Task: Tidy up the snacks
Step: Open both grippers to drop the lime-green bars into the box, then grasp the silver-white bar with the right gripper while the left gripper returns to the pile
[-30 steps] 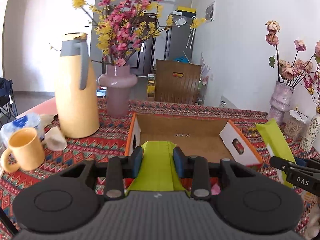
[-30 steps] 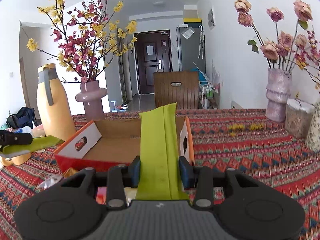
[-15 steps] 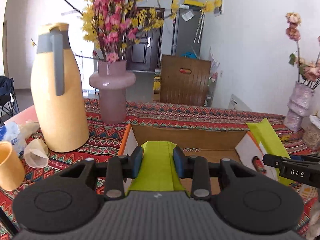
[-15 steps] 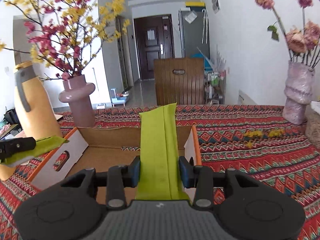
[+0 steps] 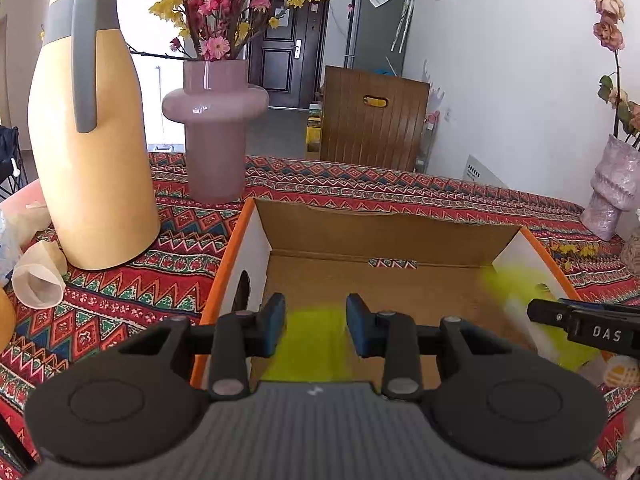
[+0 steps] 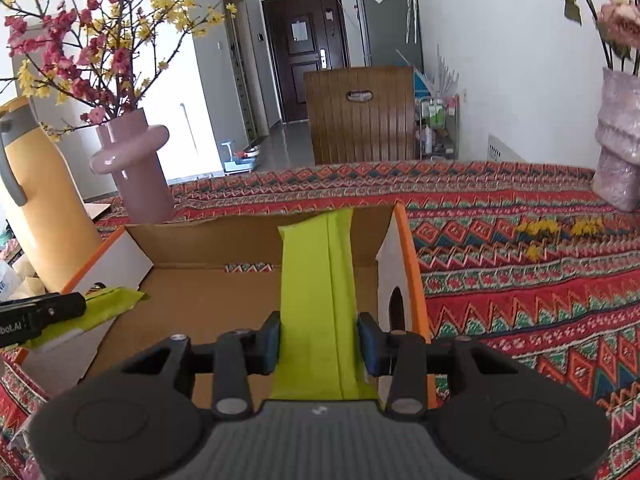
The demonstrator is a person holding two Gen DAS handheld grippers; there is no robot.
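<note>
An open cardboard box (image 5: 384, 236) with orange edges lies on the patterned tablecloth, its floor bare. My left gripper (image 5: 316, 328) hangs over the box's near left part, shut on a lime-green snack packet (image 5: 316, 348) that looks blurred between the blue pads. My right gripper (image 6: 319, 344) is over the near right part by the box's right wall (image 6: 394, 264). Its jaws are opening, and a second green packet (image 6: 316, 272) still stands upright between its pads. Each gripper appears at the edge of the other's view, the left gripper (image 6: 52, 312) and the right gripper (image 5: 560, 316).
A tall yellow jug (image 5: 88, 140) and a pink flower vase (image 5: 216, 128) stand left of and behind the box. Paper cups (image 5: 36, 280) lie by the jug. A textured pale vase (image 5: 612, 192) stands at the far right. A wooden chair back (image 5: 372, 120) rises beyond the table.
Both grippers have moved forward and down over the box, which now fills more of each view. The left packet now looks blurred and sits a little lower between the pads.
</note>
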